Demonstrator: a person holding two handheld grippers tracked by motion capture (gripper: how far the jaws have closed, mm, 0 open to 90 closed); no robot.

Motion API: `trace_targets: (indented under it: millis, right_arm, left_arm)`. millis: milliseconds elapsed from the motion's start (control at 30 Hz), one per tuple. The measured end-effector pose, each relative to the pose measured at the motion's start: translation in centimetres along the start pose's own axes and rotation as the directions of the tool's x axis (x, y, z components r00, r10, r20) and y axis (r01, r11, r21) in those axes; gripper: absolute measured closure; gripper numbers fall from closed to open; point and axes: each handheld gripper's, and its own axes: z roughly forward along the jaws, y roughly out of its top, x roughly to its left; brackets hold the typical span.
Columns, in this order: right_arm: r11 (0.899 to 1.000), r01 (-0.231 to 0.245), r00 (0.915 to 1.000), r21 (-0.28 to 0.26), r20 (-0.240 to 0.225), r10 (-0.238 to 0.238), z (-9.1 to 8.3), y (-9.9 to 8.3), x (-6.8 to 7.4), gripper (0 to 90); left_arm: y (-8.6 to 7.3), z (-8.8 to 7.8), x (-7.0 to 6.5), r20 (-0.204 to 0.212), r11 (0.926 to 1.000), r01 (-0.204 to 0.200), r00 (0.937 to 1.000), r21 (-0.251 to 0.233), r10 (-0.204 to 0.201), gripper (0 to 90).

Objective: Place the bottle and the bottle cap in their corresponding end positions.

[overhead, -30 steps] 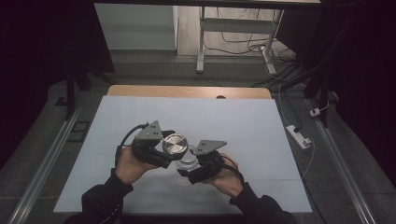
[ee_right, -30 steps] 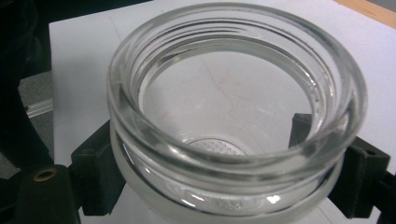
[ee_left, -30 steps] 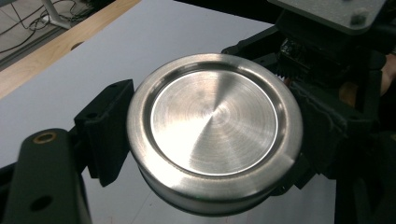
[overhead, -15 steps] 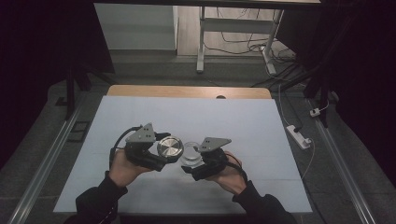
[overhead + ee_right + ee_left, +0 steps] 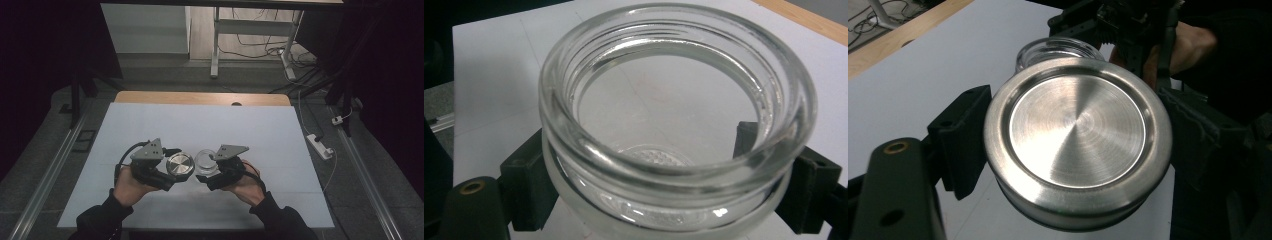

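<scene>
A round brushed-metal lid [image 5: 180, 165] [image 5: 1077, 136] is clamped by its rim between the black jaws of my left gripper [image 5: 176, 169], held above the white table [image 5: 200, 125]. My right gripper [image 5: 210, 167] is shut on a clear glass jar [image 5: 205, 161] [image 5: 676, 115] just under its threaded neck; the jar is empty and its mouth faces up. In the high view lid and jar sit side by side, almost touching, with the lid to the jar's left. In the left gripper view the jar's rim [image 5: 1058, 47] peeks out behind the lid, with the right hand [image 5: 1188, 45] beyond it.
A wooden strip [image 5: 200, 97] runs along the table's far edge. A white power strip [image 5: 320, 146] lies on the floor to the right, with cables and metal stand legs [image 5: 216, 45] farther back. Dark rails flank the table.
Both hands have shifted slightly. The lid, which overlapped the jar's mouth a second ago, has moved off to the left and now sits beside it.
</scene>
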Motion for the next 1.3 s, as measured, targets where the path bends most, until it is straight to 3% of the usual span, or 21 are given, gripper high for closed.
trace_targets:
  millis: [567,867,1300]
  right_arm:
    - [1.000,-0.023,0.9997,-0.015,0.008,0.023,0.4,0.8,-1.2,14.4]
    - [0.999,-0.036,0.9991,-0.023,0.021,0.036,0.8,1.4,-1.6,14.4]
    - [0.998,-0.053,0.9973,-0.027,0.048,0.055,2.2,2.4,-3.0,14.4]
  left_arm:
    - [-1.0,0.9,-1.5,0.046,0.9998,-0.022,0.9987,0.002,0.021,19.7]
    - [-2.0,1.5,-2.1,0.055,0.9998,-0.018,0.9983,-0.006,0.019,19.7]
    - [-3.0,2.6,-2.9,0.064,0.9990,-0.044,0.9970,-0.006,0.044,19.7]
